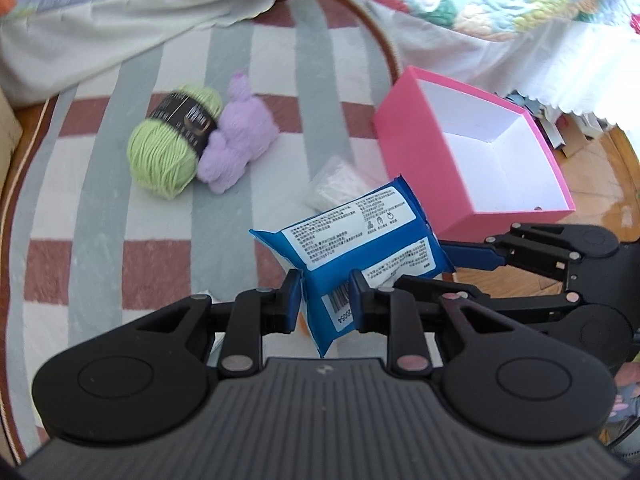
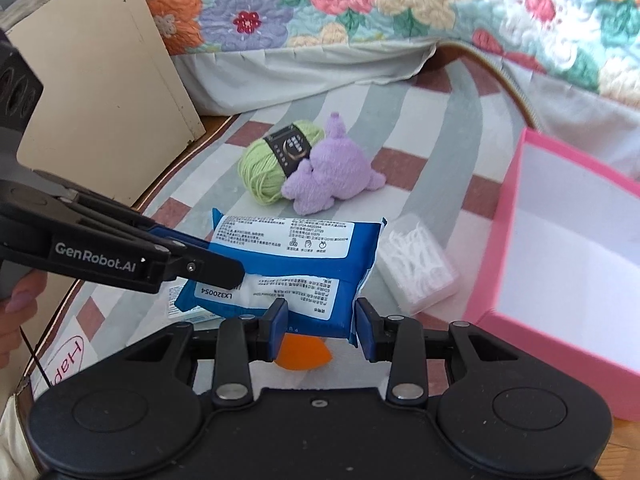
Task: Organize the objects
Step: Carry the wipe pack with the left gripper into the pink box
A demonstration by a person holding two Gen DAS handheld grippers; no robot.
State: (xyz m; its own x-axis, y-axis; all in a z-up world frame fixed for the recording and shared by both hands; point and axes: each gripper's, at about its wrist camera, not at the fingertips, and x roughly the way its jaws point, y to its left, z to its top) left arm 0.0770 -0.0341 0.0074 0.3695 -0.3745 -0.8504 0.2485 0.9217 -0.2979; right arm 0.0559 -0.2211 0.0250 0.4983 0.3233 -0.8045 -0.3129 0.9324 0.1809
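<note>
A blue pack of wipes [image 1: 352, 236] with white labels hangs above the striped rug [image 1: 100, 240], held at both ends. My left gripper [image 1: 326, 300] is shut on its near end by the barcode; in the right wrist view the left gripper [image 2: 216, 268] reaches in from the left. My right gripper [image 2: 322, 322] is shut on the other end of the blue pack [image 2: 296, 256], and the right gripper [image 1: 444, 268] shows at the right of the left wrist view. The open pink box [image 1: 420, 152], white inside, stands just to the right.
Green yarn [image 2: 264, 168] and a purple plush toy [image 2: 332, 168] lie together farther back. A clear bag of floss picks [image 2: 416, 264] lies beside the pink box [image 2: 504, 232]. An orange object [image 2: 304, 354] lies under the pack. A beige board [image 2: 100, 100] leans left; a floral quilt hangs behind.
</note>
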